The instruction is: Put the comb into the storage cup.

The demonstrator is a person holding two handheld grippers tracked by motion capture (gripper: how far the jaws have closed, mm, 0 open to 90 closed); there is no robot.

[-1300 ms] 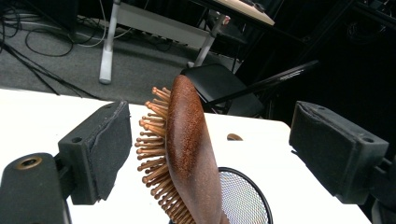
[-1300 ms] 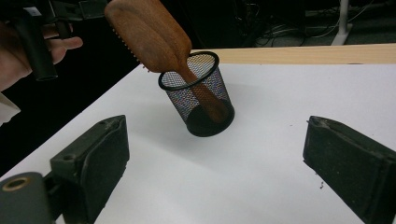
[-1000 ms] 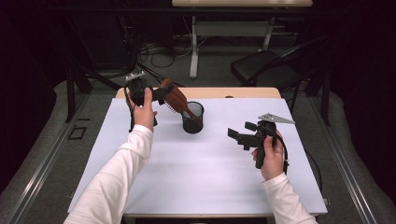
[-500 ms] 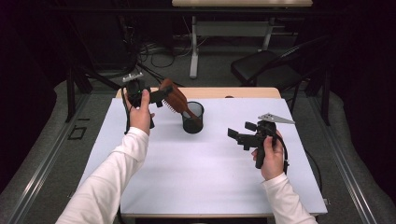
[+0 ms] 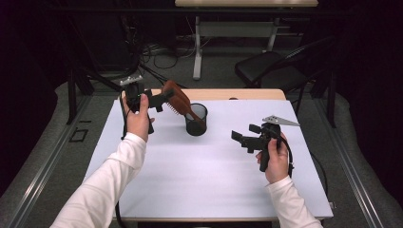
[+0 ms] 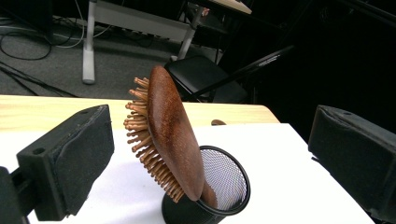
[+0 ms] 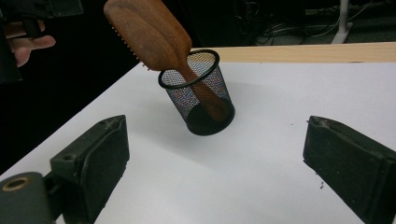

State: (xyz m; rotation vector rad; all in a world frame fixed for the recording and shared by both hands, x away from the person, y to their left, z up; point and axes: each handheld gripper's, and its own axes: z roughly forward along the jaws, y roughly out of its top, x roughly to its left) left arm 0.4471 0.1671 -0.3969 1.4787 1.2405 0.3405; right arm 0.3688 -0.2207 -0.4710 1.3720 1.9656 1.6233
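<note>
A brown wooden hairbrush [image 5: 177,100] stands handle-down in a black mesh cup [image 5: 196,121] at the back of the white table, its head leaning left. My left gripper [image 5: 164,99] is held up beside the head. In the left gripper view the brush [image 6: 173,135] rises from the cup [image 6: 229,179] between the jaws of my left gripper [image 6: 212,133], which have just been opening and now stand wide, neither pad touching it. My right gripper [image 5: 244,140] hovers open at the right, with nothing between its fingers. It faces the cup [image 7: 198,93] and brush [image 7: 149,32].
The white table top [image 5: 199,175] has a wooden edge [image 5: 247,93] along the back. Behind it are a dark folding chair [image 5: 266,69], floor cables and a desk frame. The left hand [image 7: 28,44] is seen at the far left in the right gripper view.
The left hand has shifted only slightly, with the brush still leaning in the cup. The right hand has kept still.
</note>
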